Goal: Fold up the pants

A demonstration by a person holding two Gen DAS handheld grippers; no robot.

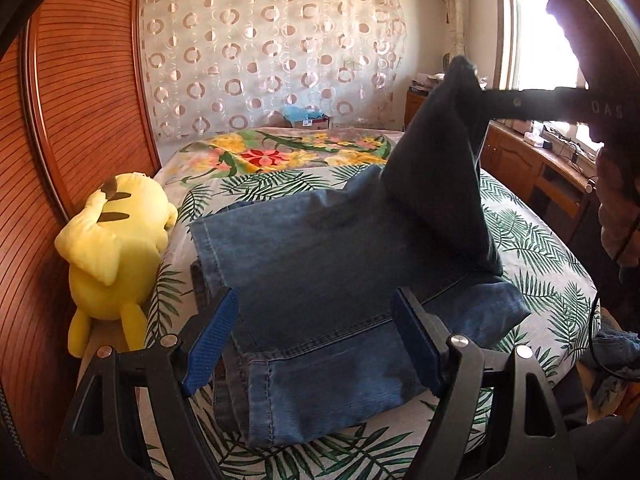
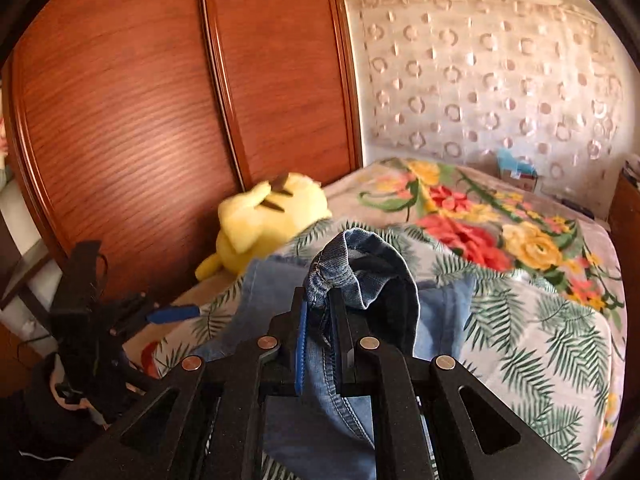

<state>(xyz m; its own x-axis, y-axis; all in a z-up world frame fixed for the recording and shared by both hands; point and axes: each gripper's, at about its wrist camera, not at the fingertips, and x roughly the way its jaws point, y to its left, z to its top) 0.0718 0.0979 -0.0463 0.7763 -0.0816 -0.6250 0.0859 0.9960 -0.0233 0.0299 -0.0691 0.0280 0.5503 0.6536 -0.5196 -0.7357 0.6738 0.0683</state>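
Jeans (image 1: 340, 264) lie partly folded on leaf-print bed (image 1: 532, 248), 1 end lifted up. Right gripper (image 2: 320, 300) pinches bunched denim hem tight between its 2 fingers. Left gripper (image 1: 316, 336) hovers over the jeans, fingers spread wide, holding nothing. Yellow plush (image 1: 116, 240) beside wardrobe (image 1: 80, 92)

Blue denim pants (image 1: 340, 280), woven cloth, matt, with stitched hems. Printed cotton-like bedsheet (image 1: 532, 240), smooth and matt. Yellow plush toy (image 1: 116, 240), soft and fuzzy. Reddish wood wardrobe (image 2: 140, 100), ribbed, slightly glossy. Sheer patterned curtain (image 1: 272, 52). Matt black plastic left gripper (image 1: 312, 344), ridged blue pads (image 1: 212, 340), shiny metal pins.
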